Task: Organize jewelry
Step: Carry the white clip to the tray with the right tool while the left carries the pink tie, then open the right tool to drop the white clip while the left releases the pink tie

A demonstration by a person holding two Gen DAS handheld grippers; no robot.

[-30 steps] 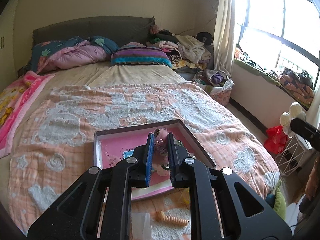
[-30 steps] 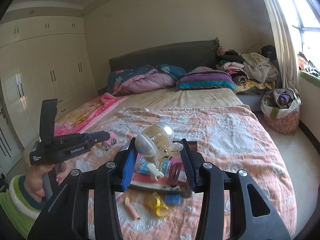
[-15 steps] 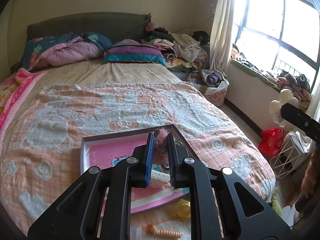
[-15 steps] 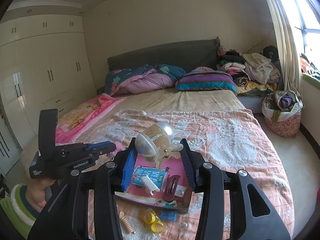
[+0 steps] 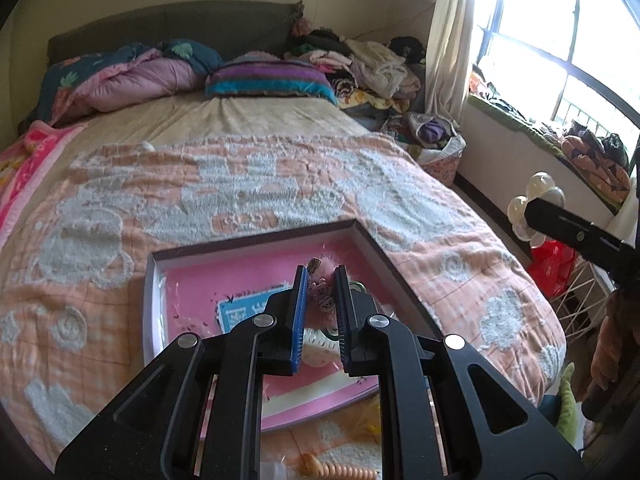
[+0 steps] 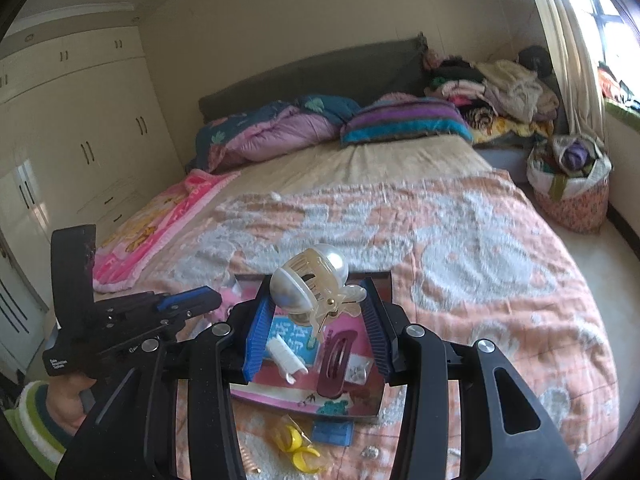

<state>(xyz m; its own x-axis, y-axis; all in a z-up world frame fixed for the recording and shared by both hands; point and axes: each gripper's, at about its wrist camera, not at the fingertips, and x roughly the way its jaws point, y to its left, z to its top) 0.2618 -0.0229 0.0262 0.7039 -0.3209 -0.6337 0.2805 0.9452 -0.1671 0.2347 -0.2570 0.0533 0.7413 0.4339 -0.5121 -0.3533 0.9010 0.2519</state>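
Observation:
A pink tray (image 5: 256, 240) with a dark rim lies on the peach bedspread. My left gripper (image 5: 321, 278) hangs over its right half, shut on a small pink fuzzy hair clip (image 5: 320, 294). My right gripper (image 6: 316, 294) is shut on a cream claw clip with pearl domes (image 6: 310, 280), held above the tray (image 6: 384, 280). In the right wrist view the left gripper (image 6: 192, 300) comes in from the left over the tray's near left corner. Inside the tray lie a blue card (image 6: 294, 336), a white comb clip (image 6: 284, 356) and a maroon snap clip (image 6: 336, 360).
In front of the tray on the bedspread lie yellow clips (image 6: 296, 446), a small blue card (image 6: 332, 432) and an orange spiral tie (image 5: 340, 470). Pillows and folded clothes (image 5: 360, 64) fill the head of the bed. A laundry basket (image 6: 568, 188) stands on the floor to the right.
Both grippers have come forward and lower toward the tray, which now looks larger in both views. Each still holds its clip as before.

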